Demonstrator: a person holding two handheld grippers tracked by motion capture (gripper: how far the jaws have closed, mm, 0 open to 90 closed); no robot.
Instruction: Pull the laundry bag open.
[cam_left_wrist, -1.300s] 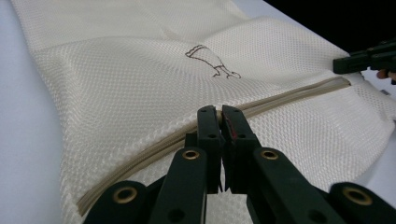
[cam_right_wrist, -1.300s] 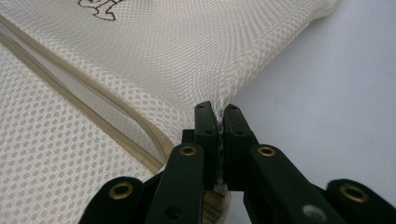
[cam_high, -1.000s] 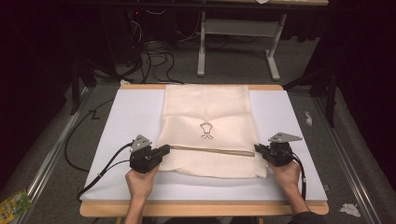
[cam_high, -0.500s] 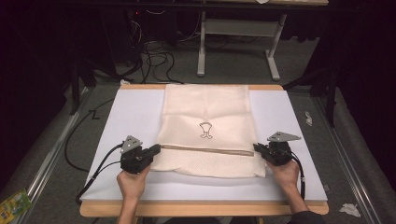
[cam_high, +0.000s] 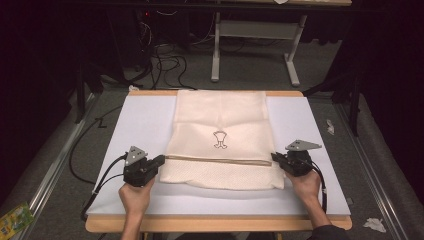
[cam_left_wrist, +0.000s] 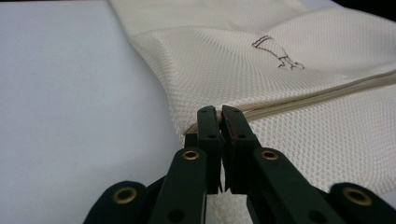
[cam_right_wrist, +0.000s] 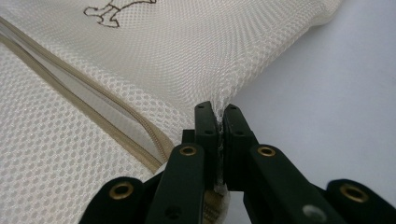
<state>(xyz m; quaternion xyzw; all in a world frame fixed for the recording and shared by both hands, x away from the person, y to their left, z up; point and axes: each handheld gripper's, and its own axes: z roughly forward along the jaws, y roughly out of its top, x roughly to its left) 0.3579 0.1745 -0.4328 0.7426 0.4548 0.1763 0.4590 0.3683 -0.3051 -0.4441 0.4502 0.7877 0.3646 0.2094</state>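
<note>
A cream mesh bag (cam_high: 220, 120) with a small dark printed mark lies flat on the white board (cam_high: 135, 125). A tan zipper (cam_high: 215, 160) runs across its near part. My left gripper (cam_high: 161, 160) is shut at the bag's left edge, at the zipper's end. In the left gripper view the jaws (cam_left_wrist: 220, 112) meet over the mesh (cam_left_wrist: 280, 93) right where the zipper (cam_left_wrist: 327, 91) ends. My right gripper (cam_high: 274, 157) is shut on the bag's right edge. In the right gripper view mesh (cam_right_wrist: 187, 56) is pinched between the jaws (cam_right_wrist: 219, 109), just beside the zipper (cam_right_wrist: 93, 107).
The board rests on a wooden table whose front edge (cam_high: 215, 223) is close to the person's wrists. Cables (cam_high: 165, 65) and a metal stand (cam_high: 292, 70) lie on the dark floor beyond. Paper scraps (cam_high: 330, 126) are at the right, a green packet (cam_high: 15, 217) at the lower left.
My left gripper has moved to the left, and the bag's left edge has come out with it. The right gripper has stayed where it was.
</note>
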